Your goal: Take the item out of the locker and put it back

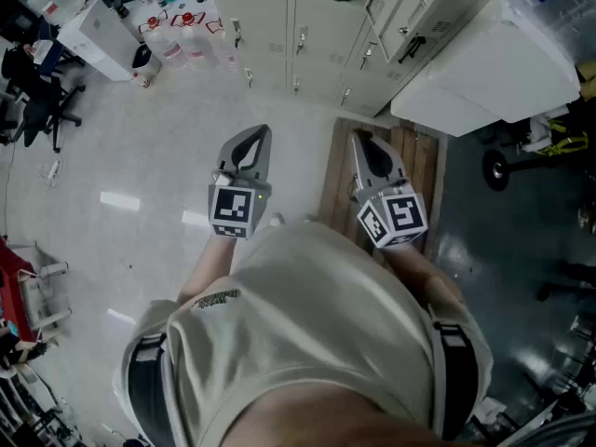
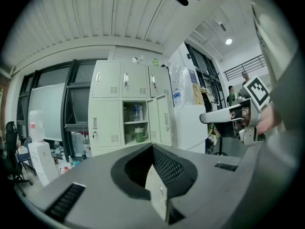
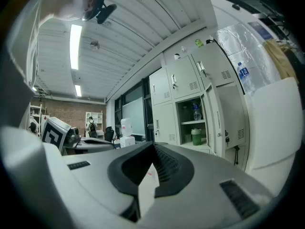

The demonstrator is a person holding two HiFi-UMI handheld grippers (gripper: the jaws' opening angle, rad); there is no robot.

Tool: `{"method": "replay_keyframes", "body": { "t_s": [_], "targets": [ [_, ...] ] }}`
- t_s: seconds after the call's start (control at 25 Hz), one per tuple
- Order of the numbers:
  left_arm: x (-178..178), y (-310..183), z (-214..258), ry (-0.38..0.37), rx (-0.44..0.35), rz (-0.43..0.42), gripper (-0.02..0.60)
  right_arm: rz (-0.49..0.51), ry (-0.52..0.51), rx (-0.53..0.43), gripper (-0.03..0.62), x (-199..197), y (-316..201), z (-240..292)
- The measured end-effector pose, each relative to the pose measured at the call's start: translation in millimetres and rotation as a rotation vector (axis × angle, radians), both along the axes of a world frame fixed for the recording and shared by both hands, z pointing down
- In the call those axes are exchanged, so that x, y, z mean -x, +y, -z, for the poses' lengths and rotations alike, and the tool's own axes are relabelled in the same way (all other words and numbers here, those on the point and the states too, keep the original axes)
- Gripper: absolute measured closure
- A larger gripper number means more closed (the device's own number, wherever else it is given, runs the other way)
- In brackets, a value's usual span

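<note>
- The left gripper (image 2: 152, 147) has its jaws together with nothing between them.
- The right gripper (image 3: 153, 148), just beside it, is likewise closed and empty.
- Both point at the locker (image 2: 107, 87), well apart from it, with one door (image 3: 232, 111) open.
- Inside, a green cup (image 2: 139, 135) stands under the shelf and a bottle (image 2: 136, 112) on it.

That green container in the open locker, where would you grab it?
Probably around its upright sides, coming in level through the open front: the green container stands under a shelf, which seems to block a grab from above.
</note>
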State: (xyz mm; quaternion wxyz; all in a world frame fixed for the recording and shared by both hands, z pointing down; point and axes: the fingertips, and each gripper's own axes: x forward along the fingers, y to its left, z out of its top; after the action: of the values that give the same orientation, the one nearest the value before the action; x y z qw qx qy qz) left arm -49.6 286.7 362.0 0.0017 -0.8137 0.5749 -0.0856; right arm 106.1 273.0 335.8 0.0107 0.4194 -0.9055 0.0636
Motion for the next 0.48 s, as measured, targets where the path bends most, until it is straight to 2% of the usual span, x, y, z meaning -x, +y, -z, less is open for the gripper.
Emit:
{"method": "replay_keyframes", "body": {
  "t_s": [0.48],
  "targets": [
    [-8.3,-6.7,-3.5,-0.005,0.005,-0.010,0.568,-0.015,-0.010,0.006,0.592,-9.3,-5.8,-4.8]
  ]
}}
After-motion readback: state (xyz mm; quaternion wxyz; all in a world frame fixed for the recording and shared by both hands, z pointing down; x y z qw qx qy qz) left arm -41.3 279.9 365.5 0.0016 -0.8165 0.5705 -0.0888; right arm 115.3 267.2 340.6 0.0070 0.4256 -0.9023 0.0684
